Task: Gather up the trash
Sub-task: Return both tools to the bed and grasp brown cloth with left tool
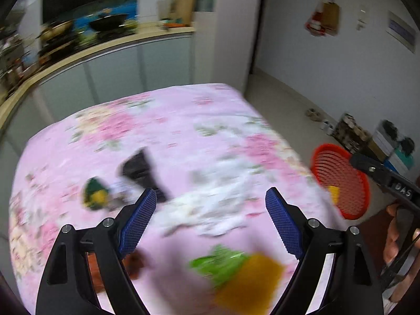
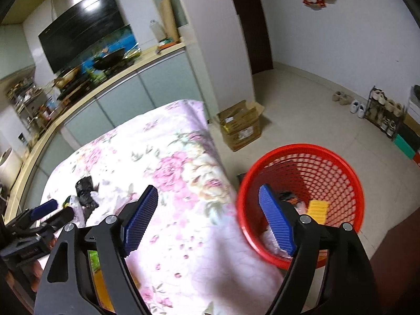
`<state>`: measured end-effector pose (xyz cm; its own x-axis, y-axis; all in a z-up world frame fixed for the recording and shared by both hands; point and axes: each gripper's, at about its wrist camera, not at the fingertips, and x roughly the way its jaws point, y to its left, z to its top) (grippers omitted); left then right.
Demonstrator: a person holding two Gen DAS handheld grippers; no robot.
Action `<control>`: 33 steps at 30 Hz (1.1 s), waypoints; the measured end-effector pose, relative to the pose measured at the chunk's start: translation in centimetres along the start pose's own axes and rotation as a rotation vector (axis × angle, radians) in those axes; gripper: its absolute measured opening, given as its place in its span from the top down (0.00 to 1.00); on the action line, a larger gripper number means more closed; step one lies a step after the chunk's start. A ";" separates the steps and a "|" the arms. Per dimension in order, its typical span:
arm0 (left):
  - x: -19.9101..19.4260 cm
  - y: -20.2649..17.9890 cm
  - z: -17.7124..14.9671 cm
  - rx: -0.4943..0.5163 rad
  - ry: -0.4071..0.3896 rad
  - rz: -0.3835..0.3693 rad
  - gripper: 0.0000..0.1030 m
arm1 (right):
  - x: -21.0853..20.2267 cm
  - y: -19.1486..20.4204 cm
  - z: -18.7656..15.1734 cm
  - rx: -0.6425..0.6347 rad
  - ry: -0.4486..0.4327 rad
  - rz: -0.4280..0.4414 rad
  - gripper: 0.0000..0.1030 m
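nearest item: green-and-orange wrapper (image 1: 236,275) lies on the flowered cloth (image 1: 183,120) at the near edge, below and between the left fingers; blurred, so its exact make cannot be told.
left gripper (image 1: 210,210): fingers spread wide, holding nothing, hanging over the cloth and pointed at the litter.
right gripper (image 2: 207,218): fingers also spread wide and empty; one blue pad sits over the cloth, the other over the mouth of the red basket (image 2: 341,162).
basket: stands on the floor just beside the table's right edge; inside it are a yellow piece (image 2: 317,211) and some pale and dark scraps, hard to tell apart.
done so far: judging by the basket's contents, part of the trash is already collected.
left to do: black crumpled piece (image 1: 140,169), green-and-yellow wrapper (image 1: 95,193) beside it, white crumpled plastic (image 1: 210,207) in the middle, and the near wrapper all lie on the cloth.
progress guess: perhaps halfway; several pieces remain well apart from the basket.
likely next: the left tool seems best placed to close on the white plastic or the near wrapper.
background: kitchen counter (image 2: 110,84) and cardboard box (image 2: 240,126), not part of the job.
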<state>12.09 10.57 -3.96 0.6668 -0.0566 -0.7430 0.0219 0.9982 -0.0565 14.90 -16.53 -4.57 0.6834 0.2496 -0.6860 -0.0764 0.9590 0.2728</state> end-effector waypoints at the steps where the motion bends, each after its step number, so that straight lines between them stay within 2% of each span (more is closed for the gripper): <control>1: -0.5 1.5 -0.2 -0.022 -0.005 0.022 0.20 | 0.2 0.3 -0.1 -0.003 0.005 0.004 0.25; 8: -2.9 8.8 -2.0 -0.121 -0.012 0.097 0.20 | 1.4 2.2 -0.4 -0.027 0.042 0.042 0.25; 13: -3.2 11.6 -3.8 -0.174 0.007 0.093 0.20 | 2.3 3.4 -0.6 -0.042 0.059 0.060 0.24; 18: -2.0 11.3 -5.3 -0.162 0.037 0.017 0.20 | 3.6 4.8 -0.9 -0.058 0.095 0.084 0.24; 23: 0.3 10.8 -7.0 -0.159 0.096 -0.005 0.20 | 4.3 5.9 -1.3 -0.084 0.120 0.090 0.24; 28: 1.2 10.7 -7.4 -0.169 0.094 0.002 0.21 | 5.3 7.2 -1.8 -0.114 0.148 0.098 0.24; 29: 1.3 10.9 -7.5 -0.180 0.091 -0.009 0.23 | 5.6 7.7 -1.9 -0.128 0.154 0.103 0.24; 30: 1.3 11.0 -7.5 -0.189 0.089 -0.014 0.29 | 5.8 8.1 -2.0 -0.139 0.160 0.107 0.24; 33: 1.3 11.2 -7.8 -0.195 0.085 -0.025 0.30 | 6.4 9.5 -2.4 -0.174 0.180 0.132 0.24</control>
<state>7.39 21.55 -10.72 0.6023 -0.0909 -0.7931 -0.1129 0.9738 -0.1973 16.79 -5.49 -7.98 0.5205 0.3791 -0.7651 -0.2908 0.9212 0.2586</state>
